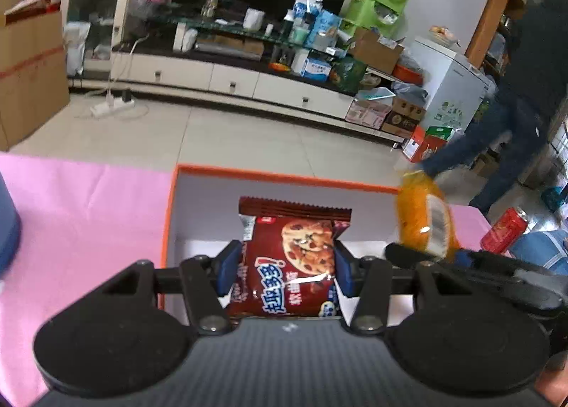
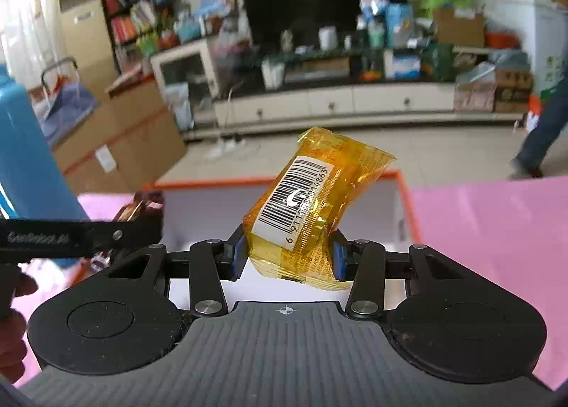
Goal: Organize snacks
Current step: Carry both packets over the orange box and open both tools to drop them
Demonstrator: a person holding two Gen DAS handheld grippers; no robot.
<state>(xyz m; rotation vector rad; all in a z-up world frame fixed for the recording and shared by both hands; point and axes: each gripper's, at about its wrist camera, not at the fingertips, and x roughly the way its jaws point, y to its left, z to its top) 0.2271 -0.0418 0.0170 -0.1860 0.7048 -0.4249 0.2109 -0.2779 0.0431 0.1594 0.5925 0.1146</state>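
Pink table [image 1: 81,201]; orange-rimmed box [image 1: 284,178] on it

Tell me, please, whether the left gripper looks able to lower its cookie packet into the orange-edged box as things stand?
Probably yes. The left gripper holds the cookie packet right over the box, whose white inside looks bare beneath it; the right gripper's orange packet hangs off to the side.

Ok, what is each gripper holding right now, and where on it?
Left gripper pinches the dark red cookie packet across its middle, by the side edges. Right gripper clamps the orange wrapped snack near its lower end.
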